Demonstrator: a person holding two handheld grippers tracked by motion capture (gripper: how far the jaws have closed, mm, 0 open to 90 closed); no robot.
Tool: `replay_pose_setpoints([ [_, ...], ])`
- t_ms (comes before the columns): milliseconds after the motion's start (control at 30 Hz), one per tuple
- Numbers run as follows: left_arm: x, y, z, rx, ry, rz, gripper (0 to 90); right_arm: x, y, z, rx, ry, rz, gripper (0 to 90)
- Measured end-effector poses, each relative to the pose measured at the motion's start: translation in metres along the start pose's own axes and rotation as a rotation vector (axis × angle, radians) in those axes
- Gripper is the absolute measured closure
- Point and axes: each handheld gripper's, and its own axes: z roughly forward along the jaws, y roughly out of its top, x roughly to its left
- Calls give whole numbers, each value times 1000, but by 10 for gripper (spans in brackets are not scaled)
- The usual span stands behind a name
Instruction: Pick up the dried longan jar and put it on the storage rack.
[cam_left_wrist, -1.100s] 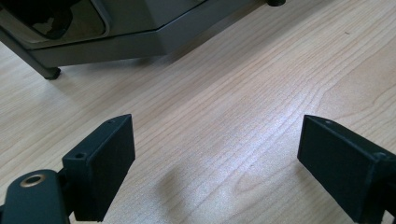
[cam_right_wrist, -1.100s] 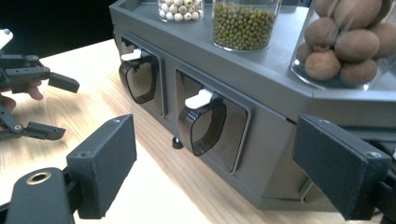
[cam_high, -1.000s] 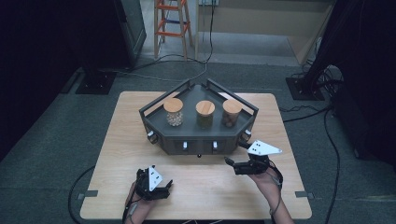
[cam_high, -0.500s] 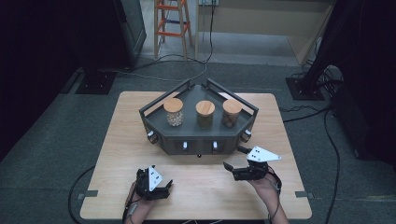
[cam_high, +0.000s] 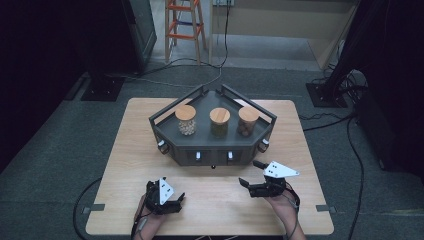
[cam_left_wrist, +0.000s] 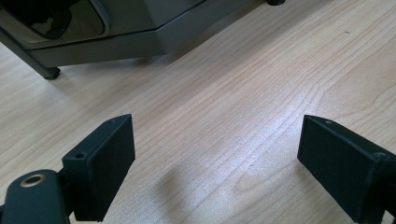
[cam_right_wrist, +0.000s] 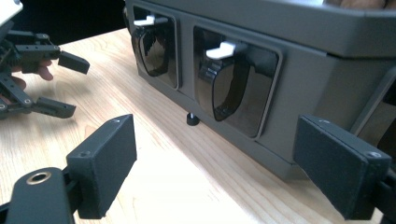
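Dark studio floor with loose cables and an orange ladder surrounds a pale wooden table (cam_high: 125, 150), on which a grey angular rack (cam_high: 215, 150) stands at the far middle, carrying three cork-lidded jars (cam_high: 220, 121) on top and small white-tabbed dispenser windows (cam_right_wrist: 233, 84) along its near face. Both hands rest at the near edge. The right gripper (cam_high: 250, 175) hovers just near and right of the rack's front, jaws spread with nothing between them; in the right gripper view the nearer window with its white tab (cam_right_wrist: 226, 49) lies straight ahead and slightly above the fingers (cam_right_wrist: 105, 163), close but apart. The left gripper (cam_high: 172, 202) sits low at the near left, jaws likewise spread and empty over bare wood, farther from the rack. Judging by this, the right hand is nearer, and reaching the tab calls for a short push forward toward the rack's front
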Motion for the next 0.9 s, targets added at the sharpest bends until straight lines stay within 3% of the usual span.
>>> replay_pose_setpoints([
  [367, 0, 0, 0, -3, -1, -1, 111, -4, -11, 8, 30, 23, -5, 138],
  [500, 1, -1, -1, -6, -2, -6, 111, -8, -16, 11, 41, 37, 17, 138],
  [600, 1, -1, -1, -7, -2, -6, 111, -1, -16, 14, 66, -5, -11, 144],
  [900, 1, -1, -1, -7, -1, -10, 111, -7, -16, 24, 122, 10, 13, 144],
])
